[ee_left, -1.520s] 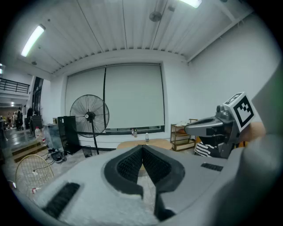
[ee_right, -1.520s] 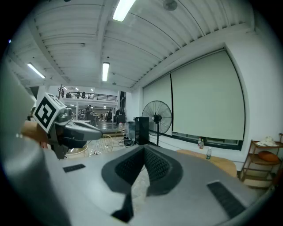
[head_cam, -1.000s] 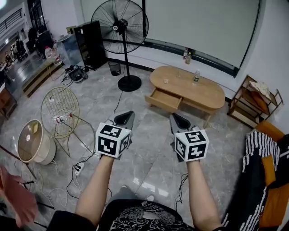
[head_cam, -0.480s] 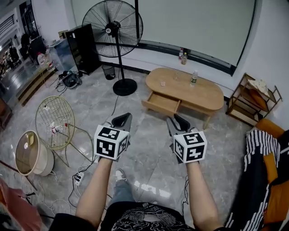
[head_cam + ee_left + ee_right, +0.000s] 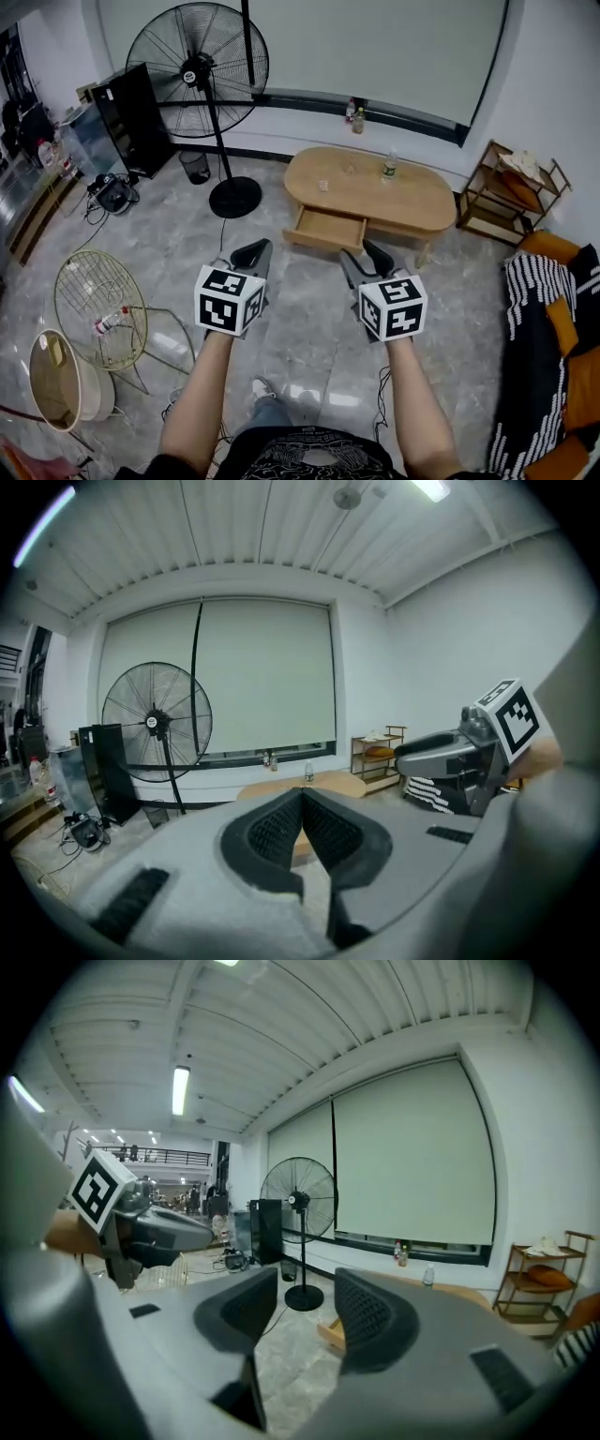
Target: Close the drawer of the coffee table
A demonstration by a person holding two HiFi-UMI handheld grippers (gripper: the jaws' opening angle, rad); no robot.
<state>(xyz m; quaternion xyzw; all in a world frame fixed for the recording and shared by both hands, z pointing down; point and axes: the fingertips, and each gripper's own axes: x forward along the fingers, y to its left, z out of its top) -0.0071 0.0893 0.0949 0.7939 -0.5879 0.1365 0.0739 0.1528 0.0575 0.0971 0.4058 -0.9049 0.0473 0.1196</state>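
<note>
The oval wooden coffee table stands ahead by the far wall, and its drawer is pulled out toward me. Both grippers are held side by side over the floor, short of the drawer and touching nothing. My left gripper is shut, its tips meeting with nothing in them. My right gripper is open; its jaws have just been opening, and the gap is empty. In the right gripper view the drawer's corner shows beyond the jaws.
A standing fan and a black cabinet stand to the table's left. A wooden shelf and a sofa with a striped blanket are on the right. A bottle stands on the table. A wire basket sits at the near left.
I have walked closer to the coffee table, and both grippers have gone forward with me. The right gripper's jaws have parted; the left gripper's stay together.
</note>
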